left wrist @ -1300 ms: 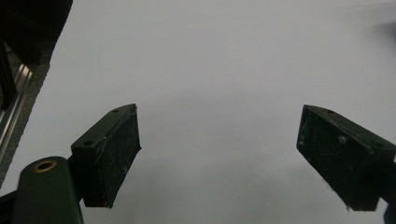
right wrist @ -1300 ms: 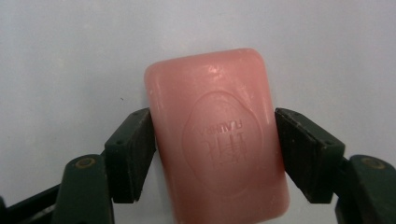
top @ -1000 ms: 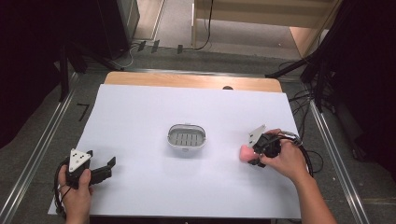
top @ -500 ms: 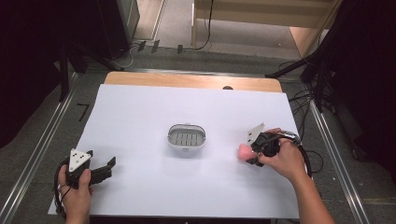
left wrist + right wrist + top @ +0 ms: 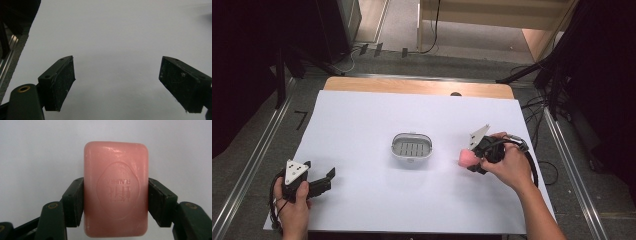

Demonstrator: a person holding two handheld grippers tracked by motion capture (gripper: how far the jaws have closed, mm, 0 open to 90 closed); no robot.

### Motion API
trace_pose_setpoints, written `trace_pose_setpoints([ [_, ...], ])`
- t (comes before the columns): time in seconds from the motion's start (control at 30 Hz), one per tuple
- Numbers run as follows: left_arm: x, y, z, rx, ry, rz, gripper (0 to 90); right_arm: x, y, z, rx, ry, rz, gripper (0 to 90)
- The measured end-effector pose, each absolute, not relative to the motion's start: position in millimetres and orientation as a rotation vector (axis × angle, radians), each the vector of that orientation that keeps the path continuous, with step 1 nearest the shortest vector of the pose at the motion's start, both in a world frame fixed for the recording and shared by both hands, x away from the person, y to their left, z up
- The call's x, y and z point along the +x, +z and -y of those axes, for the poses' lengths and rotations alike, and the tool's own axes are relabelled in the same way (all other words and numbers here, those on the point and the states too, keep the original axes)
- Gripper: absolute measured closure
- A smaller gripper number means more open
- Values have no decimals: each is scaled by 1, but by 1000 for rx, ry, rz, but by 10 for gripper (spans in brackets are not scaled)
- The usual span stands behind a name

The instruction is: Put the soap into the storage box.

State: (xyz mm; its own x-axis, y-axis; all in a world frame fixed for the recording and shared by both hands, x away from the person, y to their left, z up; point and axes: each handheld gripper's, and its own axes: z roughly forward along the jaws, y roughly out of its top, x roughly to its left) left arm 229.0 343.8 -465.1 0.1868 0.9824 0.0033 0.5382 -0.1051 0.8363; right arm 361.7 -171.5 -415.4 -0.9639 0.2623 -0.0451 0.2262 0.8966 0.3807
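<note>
Pink soap (image 5: 115,188) is pinched tight in my right gripper (image 5: 476,159), hovering just right of the soap dish (image 5: 411,148). My left gripper (image 5: 314,183) sits wide open, holding nothing, well off to the dish's left.

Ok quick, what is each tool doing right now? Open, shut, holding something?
Left tool: open, nothing between its jaws.
Right tool: shut on the pink soap bar, gripping its two long sides.

Black gripper (image 5: 319,181), grey three-cornered plate (image 5: 295,170), black cable (image 5: 532,165)
</note>
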Motion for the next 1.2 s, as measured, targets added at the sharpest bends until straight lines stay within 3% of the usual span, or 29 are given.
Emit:
trace_pose_setpoints([
  [1.2, 228, -465, -343, 1733, 821, -1458, 134, 380, -391, 95, 333, 647, -3008, 388],
])
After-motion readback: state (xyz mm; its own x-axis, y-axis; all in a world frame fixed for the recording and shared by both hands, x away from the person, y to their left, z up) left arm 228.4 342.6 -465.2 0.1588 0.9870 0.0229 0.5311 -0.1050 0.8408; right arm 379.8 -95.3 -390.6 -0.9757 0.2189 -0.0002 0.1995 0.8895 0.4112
